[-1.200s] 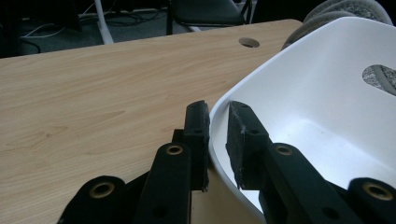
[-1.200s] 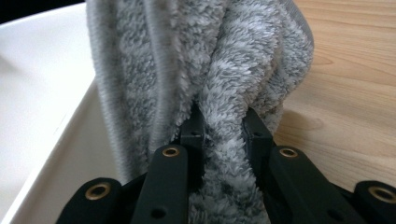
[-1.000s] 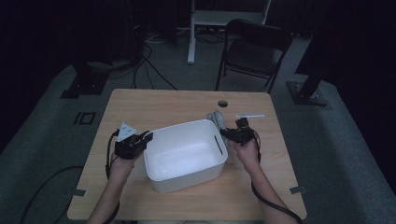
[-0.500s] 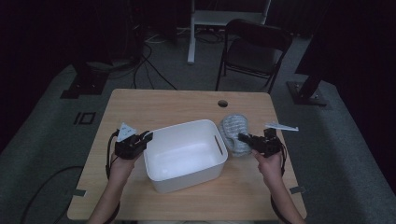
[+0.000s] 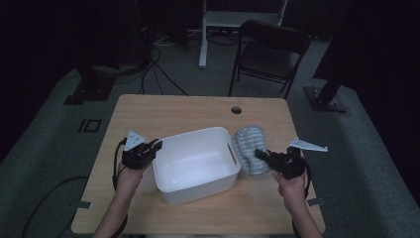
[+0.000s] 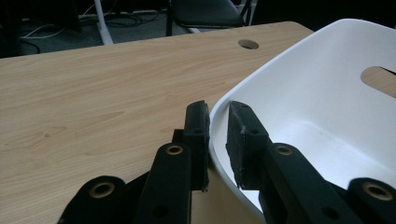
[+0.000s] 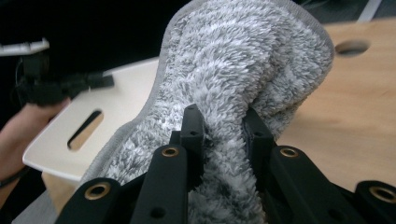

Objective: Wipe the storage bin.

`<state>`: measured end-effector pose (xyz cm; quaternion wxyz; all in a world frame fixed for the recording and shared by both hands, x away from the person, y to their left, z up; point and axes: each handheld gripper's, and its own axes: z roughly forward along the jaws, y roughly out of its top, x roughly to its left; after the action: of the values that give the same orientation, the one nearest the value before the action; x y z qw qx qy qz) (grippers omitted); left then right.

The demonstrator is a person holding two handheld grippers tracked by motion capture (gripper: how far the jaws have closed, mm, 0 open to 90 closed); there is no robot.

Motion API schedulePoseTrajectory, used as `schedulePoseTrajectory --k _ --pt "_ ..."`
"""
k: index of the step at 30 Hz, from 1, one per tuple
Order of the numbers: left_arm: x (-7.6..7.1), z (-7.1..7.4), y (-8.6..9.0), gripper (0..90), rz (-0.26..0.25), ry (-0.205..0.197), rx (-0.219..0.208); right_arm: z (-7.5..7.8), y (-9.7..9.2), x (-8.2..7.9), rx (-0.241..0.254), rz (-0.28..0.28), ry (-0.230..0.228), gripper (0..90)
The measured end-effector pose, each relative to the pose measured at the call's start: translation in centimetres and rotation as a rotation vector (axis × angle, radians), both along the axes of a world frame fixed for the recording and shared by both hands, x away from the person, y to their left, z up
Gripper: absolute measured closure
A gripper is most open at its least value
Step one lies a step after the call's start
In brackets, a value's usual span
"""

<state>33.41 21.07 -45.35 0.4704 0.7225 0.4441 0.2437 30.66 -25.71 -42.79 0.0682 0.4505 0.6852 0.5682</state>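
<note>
At the left edge of the white tub [image 5: 195, 163], the left gripper [image 5: 148, 148] has not budged from a second ago: its jaws are pinched on the tub's rim, one pad outside the wall and one inside (the left gripper view shows the rim [image 6: 218, 122] squeezed between them), and it seems to be steadying the tub. The tub itself sits in the middle of the wooden table [image 5: 173, 111] with nothing in it. To its right, things have changed. A second ago the right gripper [image 5: 261, 155] was up against the tub's right wall; now it has swung out to the right and risen a little, and a fluffy grey cloth [image 5: 249, 148] has come with it. The cloth is clamped between the jaws, bunched and standing up just beside the tub's right wall, close to the handle slot [image 7: 84, 129]. That suggests the cloth has just been pulled out of the tub (or picked up right next to it), so the likely next step is either setting it down on the bare table to the right or bringing it back over the tub.
</note>
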Motion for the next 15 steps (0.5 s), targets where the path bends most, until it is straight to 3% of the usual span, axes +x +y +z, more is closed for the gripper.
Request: schedulePoseTrajectory --k 4,6,7,8,12,15 --pt "0.0 0.0 0.0 78.3 0.002 0.0 0.005 -2.0 1.6 0.2 -0.063 0.035 0.051 75.3" --pt "0.0 0.0 0.0 78.4 0.003 0.001 0.002 -2.4 2.0 0.3 -0.088 0.04 0.054 75.3" --pt "0.0 0.0 -0.1 78.4 0.003 0.0 0.0 -2.7 2.5 0.3 -0.125 0.038 0.051 75.3" --pt "0.0 0.0 -0.1 78.3 0.002 -0.001 -0.004 -3.3 3.1 0.5 -0.136 0.055 0.072 75.3" --pt "0.0 0.0 -0.2 78.3 0.009 0.0 -0.004 -4.1 3.7 0.9 -0.139 0.06 0.095 75.4" --pt "-0.1 0.0 -0.3 78.4 0.017 -0.001 -0.002 -5.3 3.8 1.7 -0.105 0.073 0.134 75.5"
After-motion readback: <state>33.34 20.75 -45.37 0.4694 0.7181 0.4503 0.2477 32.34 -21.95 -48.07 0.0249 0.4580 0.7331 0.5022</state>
